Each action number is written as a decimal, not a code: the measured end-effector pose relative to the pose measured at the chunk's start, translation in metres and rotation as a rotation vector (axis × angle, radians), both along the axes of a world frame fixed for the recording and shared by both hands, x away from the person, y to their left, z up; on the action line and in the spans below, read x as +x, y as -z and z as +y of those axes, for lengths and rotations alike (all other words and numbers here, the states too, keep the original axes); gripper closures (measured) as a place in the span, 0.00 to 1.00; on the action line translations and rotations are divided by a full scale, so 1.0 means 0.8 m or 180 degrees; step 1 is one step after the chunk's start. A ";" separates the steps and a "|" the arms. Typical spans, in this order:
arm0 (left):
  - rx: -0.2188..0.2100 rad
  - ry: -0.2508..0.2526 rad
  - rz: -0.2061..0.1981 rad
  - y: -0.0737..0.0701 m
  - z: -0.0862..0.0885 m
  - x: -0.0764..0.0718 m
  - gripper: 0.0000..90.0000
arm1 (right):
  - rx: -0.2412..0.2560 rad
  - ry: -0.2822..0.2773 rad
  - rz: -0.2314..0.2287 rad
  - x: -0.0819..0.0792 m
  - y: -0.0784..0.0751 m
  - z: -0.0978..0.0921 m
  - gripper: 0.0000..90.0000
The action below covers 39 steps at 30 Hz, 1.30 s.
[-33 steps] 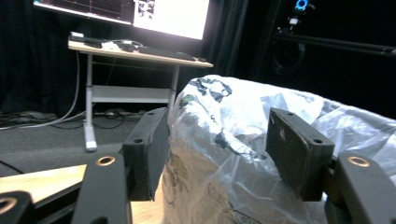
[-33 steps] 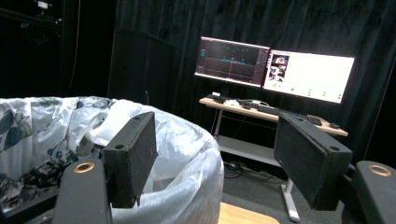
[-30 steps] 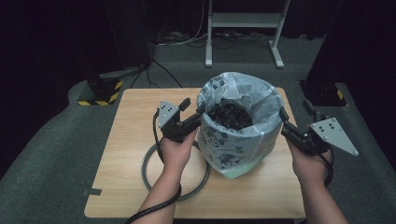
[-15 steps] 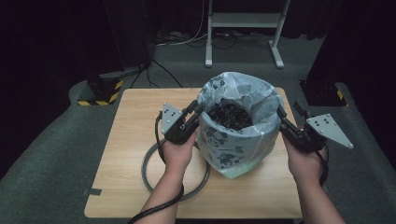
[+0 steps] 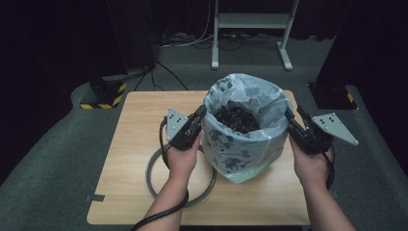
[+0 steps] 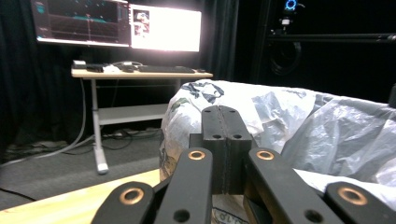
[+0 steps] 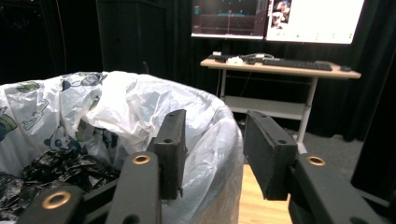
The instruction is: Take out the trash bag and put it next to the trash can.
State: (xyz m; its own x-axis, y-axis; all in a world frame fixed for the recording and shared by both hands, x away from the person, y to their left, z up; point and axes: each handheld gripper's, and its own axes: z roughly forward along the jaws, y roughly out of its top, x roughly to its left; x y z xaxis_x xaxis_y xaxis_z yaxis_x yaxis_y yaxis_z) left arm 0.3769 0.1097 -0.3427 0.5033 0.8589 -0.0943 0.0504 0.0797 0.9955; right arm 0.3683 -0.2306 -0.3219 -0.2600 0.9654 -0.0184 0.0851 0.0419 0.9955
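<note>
Bin liner (image 5: 250,98), pale plastic printed with cartoon figures, is draped over the rim of a bin standing at centre-right of the frame on the wooden bench (image 5: 139,120); black crumpled material (image 5: 236,118) lies inside. Left hand-held gripper (image 5: 201,113), jaws pressed fully together, sits at the liner's left rim; whether plastic is pinched cannot be told. Right hand-held gripper (image 5: 291,118), jaws spread apart, straddles the right rim. Grey ring (image 5: 153,171) lies on the bench at lower left.
</note>
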 end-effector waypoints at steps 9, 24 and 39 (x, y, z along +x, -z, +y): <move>-0.0017 0.0015 -0.0018 0.001 0.001 -0.002 1.00 | 0.0060 0.0029 0.0190 0.005 0.001 0.003 0.76; -0.0111 -0.0013 0.0021 0.002 0.000 -0.003 1.00 | -0.0091 0.0146 0.0089 0.001 -0.001 0.004 1.00; -0.0221 -0.0025 -0.0168 -0.035 0.004 0.000 1.00 | -0.0033 0.0210 -0.0446 -0.010 -0.030 0.005 1.00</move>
State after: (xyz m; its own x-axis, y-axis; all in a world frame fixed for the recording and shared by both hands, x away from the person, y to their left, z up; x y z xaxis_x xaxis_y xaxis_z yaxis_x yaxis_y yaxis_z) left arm 0.3769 0.1131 -0.3146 0.5024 0.8552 -0.1272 -0.0030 0.1489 0.9889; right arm 0.3602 -0.2270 -0.2977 -0.1901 0.9799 -0.0601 -0.0517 0.0512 0.9974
